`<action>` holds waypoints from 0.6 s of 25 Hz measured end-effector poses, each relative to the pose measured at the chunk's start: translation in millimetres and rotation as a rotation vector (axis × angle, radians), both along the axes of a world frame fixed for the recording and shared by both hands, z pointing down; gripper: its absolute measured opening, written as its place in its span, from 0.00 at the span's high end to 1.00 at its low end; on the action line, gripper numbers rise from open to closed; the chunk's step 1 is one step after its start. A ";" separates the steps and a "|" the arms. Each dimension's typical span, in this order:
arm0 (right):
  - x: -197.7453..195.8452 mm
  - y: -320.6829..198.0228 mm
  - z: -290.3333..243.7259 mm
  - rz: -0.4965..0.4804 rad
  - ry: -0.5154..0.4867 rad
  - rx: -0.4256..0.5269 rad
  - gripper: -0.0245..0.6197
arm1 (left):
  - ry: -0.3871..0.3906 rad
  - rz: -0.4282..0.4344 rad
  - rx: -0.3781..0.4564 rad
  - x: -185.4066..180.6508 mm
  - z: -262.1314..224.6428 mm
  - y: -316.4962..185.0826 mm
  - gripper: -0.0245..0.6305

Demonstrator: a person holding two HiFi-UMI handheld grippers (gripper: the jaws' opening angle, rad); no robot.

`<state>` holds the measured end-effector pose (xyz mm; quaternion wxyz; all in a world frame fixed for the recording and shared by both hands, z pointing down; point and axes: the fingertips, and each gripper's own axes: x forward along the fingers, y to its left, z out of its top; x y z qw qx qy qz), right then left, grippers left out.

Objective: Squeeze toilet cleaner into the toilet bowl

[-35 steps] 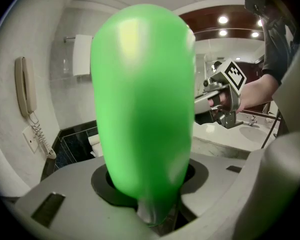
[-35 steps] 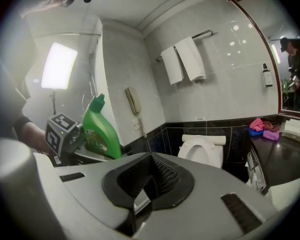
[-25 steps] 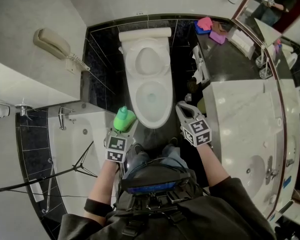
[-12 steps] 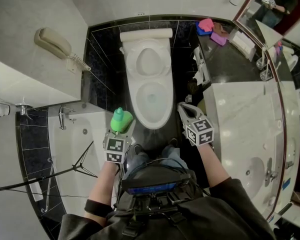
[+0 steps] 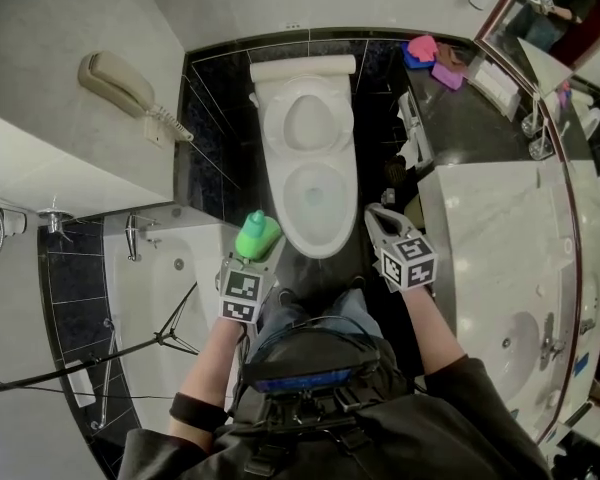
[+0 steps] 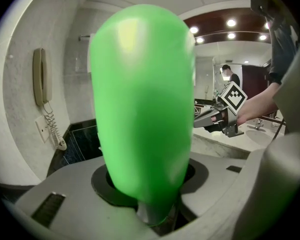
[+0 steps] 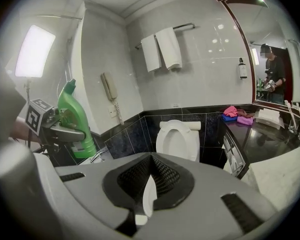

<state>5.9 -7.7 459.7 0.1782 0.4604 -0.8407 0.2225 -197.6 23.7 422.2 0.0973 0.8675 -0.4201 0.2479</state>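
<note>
Head view: your left claw [image 5: 252,256] grips a green plastic toilet-cleaner bottle [image 5: 256,235] upright, nozzle up, probably to prevent spills. The open white ceramic toilet bowl [image 5: 346,208] lies just ahead, to that claw's right.

Left gripper view: the bottle fills the jaws, clamped.

Right gripper view: your right claw [image 7: 150,164] is pressed together, empty, apparently waiting.

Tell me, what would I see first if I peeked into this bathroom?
The bright green bottle jumps out first, gripped in the left claw just left of the toilet's front. Next comes the white toilet itself, open, in the middle against the black tiles. Some pink cloths also glow at the far end of the dark counter on the right.
</note>
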 end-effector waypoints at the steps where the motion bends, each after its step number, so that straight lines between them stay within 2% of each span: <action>1: -3.3 1.0 -1.7 0.011 -0.008 0.001 0.96 | 0.003 0.016 0.001 -0.1 -0.4 -1.7 0.66; 9: -8.6 -9.6 -0.7 0.082 -0.056 0.009 0.96 | 0.010 0.156 0.025 28.9 1.1 -33.9 0.66; 15: 25.7 -33.1 13.5 0.106 -0.079 0.001 0.96 | 0.006 0.192 0.024 83.9 10.0 -64.2 0.66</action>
